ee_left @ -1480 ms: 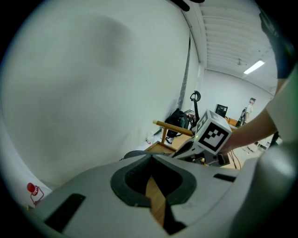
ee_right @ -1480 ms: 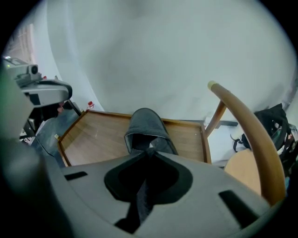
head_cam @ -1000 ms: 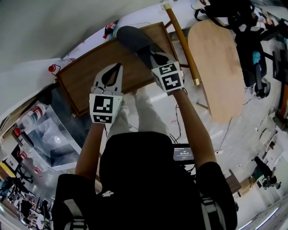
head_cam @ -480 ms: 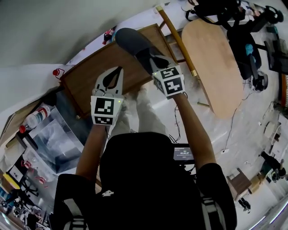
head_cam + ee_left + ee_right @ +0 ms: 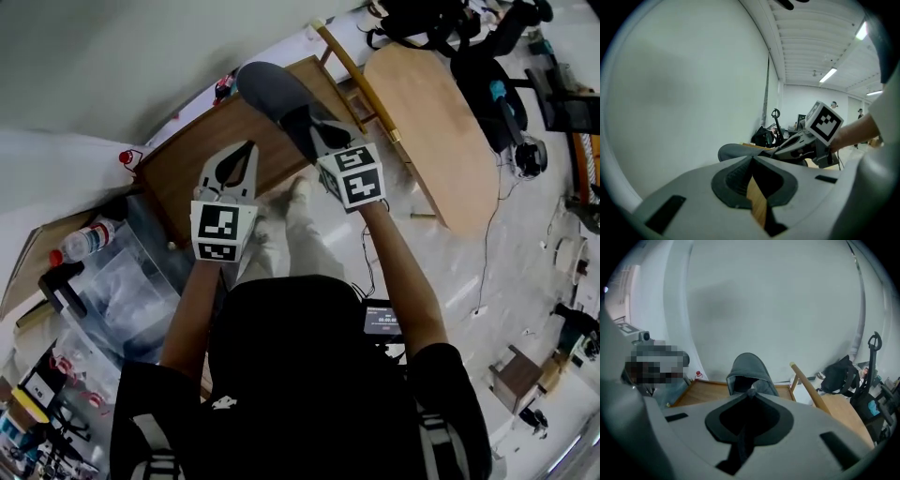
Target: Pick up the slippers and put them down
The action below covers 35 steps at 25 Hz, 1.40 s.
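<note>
At far left a clear plastic bin [image 5: 112,286] sits on the floor beside a low wooden table [image 5: 178,169] with a raised rim. Over the table, the left gripper [image 5: 247,147] has its jaws closed together on nothing. To its right, a grey slipper [image 5: 270,86] is pinched at its opening edge by the right gripper [image 5: 314,120] and appears to hang clear of the wood. A pale wooden chair [image 5: 441,112] stands at far right.

The person wears a black short-sleeved shirt [image 5: 314,417].
</note>
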Motion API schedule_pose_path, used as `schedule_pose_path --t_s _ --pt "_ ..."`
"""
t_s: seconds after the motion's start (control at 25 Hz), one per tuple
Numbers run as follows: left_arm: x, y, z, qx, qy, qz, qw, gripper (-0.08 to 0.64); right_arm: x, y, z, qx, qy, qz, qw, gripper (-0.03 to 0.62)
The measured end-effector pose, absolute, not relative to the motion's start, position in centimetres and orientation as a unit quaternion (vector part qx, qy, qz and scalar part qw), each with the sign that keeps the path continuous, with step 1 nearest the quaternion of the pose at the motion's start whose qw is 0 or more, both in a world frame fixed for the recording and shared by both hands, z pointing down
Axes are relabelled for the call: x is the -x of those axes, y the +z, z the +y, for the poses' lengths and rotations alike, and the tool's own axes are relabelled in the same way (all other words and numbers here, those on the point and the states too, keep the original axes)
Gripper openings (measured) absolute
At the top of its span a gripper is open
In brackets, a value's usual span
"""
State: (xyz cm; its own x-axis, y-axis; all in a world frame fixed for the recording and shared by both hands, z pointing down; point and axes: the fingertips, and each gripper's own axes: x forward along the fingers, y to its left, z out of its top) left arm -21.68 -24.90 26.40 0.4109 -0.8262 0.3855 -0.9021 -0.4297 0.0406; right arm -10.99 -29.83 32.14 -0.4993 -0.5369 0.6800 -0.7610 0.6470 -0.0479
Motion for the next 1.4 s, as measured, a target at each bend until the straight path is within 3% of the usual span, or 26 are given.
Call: schedule_pose_path --t_s 0.6,1.4 --pt "22.3 23.4 -19.7 -0.858 0.136 -0.488 0.089 0.005 9.9 26.1 -23.4 -0.448 0.159 -0.835 0.277 0.009" --pt "14.5 23.1 -15.2 -0.865 0.140 -0.475 0.083 0.005 0.9 24.7 -16.6 -0.484 0.183 -0.825 0.226 0.009"
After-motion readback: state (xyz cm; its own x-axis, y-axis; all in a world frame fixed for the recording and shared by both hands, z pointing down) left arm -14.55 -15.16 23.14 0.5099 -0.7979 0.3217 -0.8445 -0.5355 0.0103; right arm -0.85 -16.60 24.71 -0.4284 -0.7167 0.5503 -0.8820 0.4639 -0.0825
